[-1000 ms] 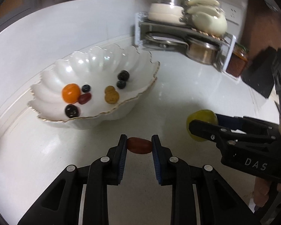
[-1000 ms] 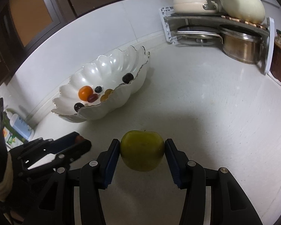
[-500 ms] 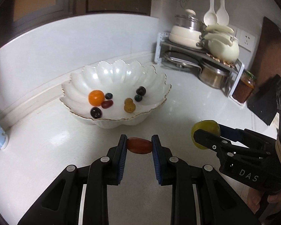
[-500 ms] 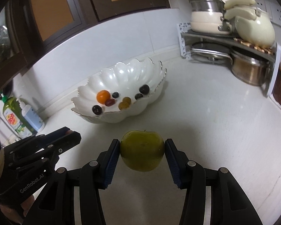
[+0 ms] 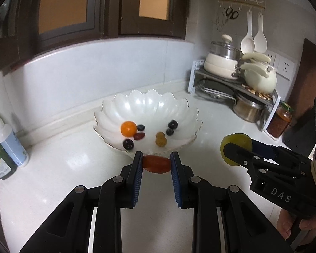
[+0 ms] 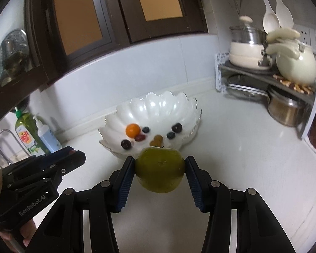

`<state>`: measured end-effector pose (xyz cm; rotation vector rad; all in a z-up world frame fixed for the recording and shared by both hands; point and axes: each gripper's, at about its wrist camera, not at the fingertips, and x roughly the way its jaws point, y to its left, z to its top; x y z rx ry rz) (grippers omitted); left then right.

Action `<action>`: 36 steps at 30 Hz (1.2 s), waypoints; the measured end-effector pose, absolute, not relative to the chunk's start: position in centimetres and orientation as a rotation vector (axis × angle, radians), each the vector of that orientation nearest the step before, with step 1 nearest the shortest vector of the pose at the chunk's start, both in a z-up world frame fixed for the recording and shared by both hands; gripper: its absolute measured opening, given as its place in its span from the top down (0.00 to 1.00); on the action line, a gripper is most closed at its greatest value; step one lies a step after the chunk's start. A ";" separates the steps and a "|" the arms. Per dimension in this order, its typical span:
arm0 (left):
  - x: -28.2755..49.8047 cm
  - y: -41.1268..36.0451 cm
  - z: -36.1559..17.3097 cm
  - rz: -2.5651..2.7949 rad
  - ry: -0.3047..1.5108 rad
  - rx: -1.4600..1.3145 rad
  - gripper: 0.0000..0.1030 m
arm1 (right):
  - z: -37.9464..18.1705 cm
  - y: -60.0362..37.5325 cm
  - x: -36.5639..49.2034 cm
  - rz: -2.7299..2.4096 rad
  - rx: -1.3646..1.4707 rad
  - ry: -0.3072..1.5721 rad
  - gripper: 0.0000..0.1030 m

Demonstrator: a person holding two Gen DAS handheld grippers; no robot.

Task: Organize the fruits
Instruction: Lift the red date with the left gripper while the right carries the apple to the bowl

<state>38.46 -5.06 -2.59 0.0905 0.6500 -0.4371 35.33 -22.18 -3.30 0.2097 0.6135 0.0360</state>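
A white scalloped bowl (image 5: 149, 105) (image 6: 158, 105) stands on the white counter near the back wall. Inside it lie an orange fruit (image 5: 128, 128) (image 6: 133, 130), several dark berries, a red grape and a small yellow-brown fruit (image 5: 160, 139). My left gripper (image 5: 156, 163) is shut on a small red oblong tomato (image 5: 156, 164), held in the air just in front of the bowl. To its right, my right gripper (image 6: 160, 167) is shut on a green apple (image 6: 159, 169) (image 5: 234, 145), also lifted off the counter, short of the bowl's near rim.
A metal rack (image 5: 238, 84) with cream pots, a steel pot (image 5: 247, 109) and a jar (image 5: 279, 121) fills the back right corner. Soap bottles (image 5: 5, 141) and a tap (image 6: 4, 139) stand at the left. White counter (image 5: 63, 179) lies between the grippers and the bowl.
Both grippers have risen and tilted up with their fruits still gripped. The bowl has slid from upper left toward the middle of both views, and the window and wall have come into sight.
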 end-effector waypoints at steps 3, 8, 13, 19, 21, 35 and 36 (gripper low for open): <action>38.5 -4.9 -1.9 -0.423 0.635 0.090 0.74 | -2.6 -22.0 35.5 0.043 0.204 0.595 0.51; 39.1 -4.9 -0.7 -0.406 0.613 0.086 0.74 | -1.7 -21.8 36.3 0.053 0.195 0.573 0.51; 40.2 -5.0 0.4 -0.384 0.600 0.082 0.74 | -0.9 -21.7 37.6 0.057 0.192 0.561 0.51; 42.5 -5.1 1.0 -0.366 0.612 0.072 0.74 | 0.0 -21.4 39.7 0.067 0.176 0.569 0.51; 43.0 -5.1 1.1 -0.366 0.615 0.066 0.74 | 0.1 -21.2 40.5 0.071 0.166 0.574 0.51; 48.5 -6.5 1.4 -0.351 0.664 0.091 0.74 | 0.4 -21.5 46.4 0.098 0.149 0.636 0.51; 48.9 -6.6 1.3 -0.349 0.672 0.095 0.74 | 0.5 -21.4 46.8 0.098 0.140 0.642 0.51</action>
